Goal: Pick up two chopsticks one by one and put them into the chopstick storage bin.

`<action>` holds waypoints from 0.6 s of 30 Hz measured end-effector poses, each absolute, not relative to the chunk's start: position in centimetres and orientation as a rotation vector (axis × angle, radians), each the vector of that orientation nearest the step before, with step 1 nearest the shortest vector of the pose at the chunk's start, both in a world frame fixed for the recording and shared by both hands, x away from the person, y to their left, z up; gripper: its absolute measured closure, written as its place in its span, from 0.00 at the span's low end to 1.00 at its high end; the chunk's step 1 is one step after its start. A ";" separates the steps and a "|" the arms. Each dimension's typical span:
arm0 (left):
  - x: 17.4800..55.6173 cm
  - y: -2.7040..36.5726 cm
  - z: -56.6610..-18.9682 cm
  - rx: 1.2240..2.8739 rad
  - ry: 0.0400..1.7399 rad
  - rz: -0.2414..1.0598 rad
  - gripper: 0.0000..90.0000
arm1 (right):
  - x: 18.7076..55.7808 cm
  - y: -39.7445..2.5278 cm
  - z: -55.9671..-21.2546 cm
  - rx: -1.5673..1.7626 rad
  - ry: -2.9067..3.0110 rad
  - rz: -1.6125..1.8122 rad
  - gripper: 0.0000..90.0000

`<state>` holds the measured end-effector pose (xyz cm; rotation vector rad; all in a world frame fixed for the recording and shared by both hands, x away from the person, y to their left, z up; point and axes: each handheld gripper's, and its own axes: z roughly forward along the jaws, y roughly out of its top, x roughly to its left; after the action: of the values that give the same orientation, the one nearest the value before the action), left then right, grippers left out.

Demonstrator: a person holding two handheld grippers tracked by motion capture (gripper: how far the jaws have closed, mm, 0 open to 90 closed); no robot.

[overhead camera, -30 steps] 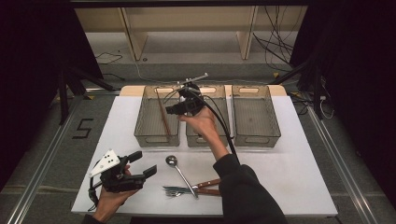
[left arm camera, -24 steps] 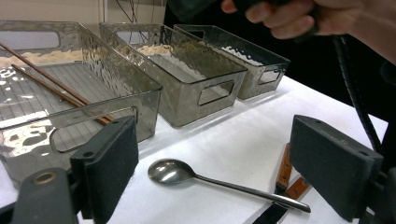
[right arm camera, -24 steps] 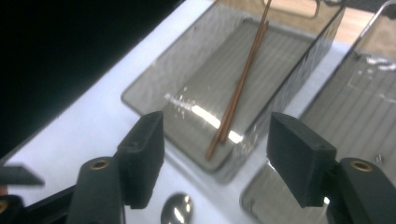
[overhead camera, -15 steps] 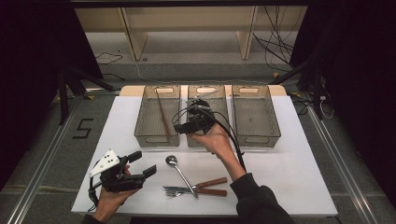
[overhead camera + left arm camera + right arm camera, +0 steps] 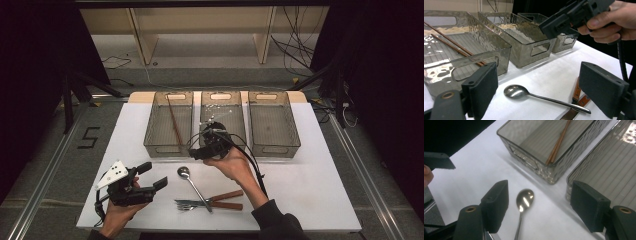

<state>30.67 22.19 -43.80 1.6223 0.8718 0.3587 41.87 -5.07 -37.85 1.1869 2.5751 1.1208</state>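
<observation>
Spoon (image 5: 190,181): laid on table (image 5: 320,180) before the bins. Right gripper (image 5: 539,202), jaws apart and empty, is held above its bowl, apparently for pickup. Left gripper (image 5: 539,92) likewise spread, idle.

We are looking at a spoon (image 5: 524,198) of polished metal, glossy enough to be throwing back bright glints, lying on a smooth, matt white surface (image 5: 320,180). The bins (image 5: 529,42) are showing as clear smoky plastic with a rippled, shiny wall and a ribbed floor, and the chopsticks (image 5: 557,143) in one are looking like matt brown wood. We are seeing matt black, faintly grainy pads on the fingers (image 5: 590,206) of the right gripper (image 5: 541,207), and reddish wooden handles (image 5: 227,200) on the forks.
</observation>
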 end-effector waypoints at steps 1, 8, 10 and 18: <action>30.7 22.2 -43.8 1.622 0.872 0.359 0.17 | 41.7 -5.1 -37.9 1.184 2.577 1.122 0.34; 30.7 22.2 -43.9 1.624 0.876 0.358 0.17 | 40.7 -5.0 -38.7 1.168 2.596 1.117 0.34; 30.8 22.2 -43.9 1.624 0.878 0.358 0.17 | 40.5 -5.0 -39.0 1.166 2.605 1.116 0.33; 30.8 21.9 -44.0 1.630 0.880 0.350 0.17 | 39.3 -4.9 -40.1 1.162 2.636 1.104 0.33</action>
<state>30.83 21.92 -44.02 1.6300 0.8804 0.3498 39.32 -4.93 -40.15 1.1618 2.6355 1.1042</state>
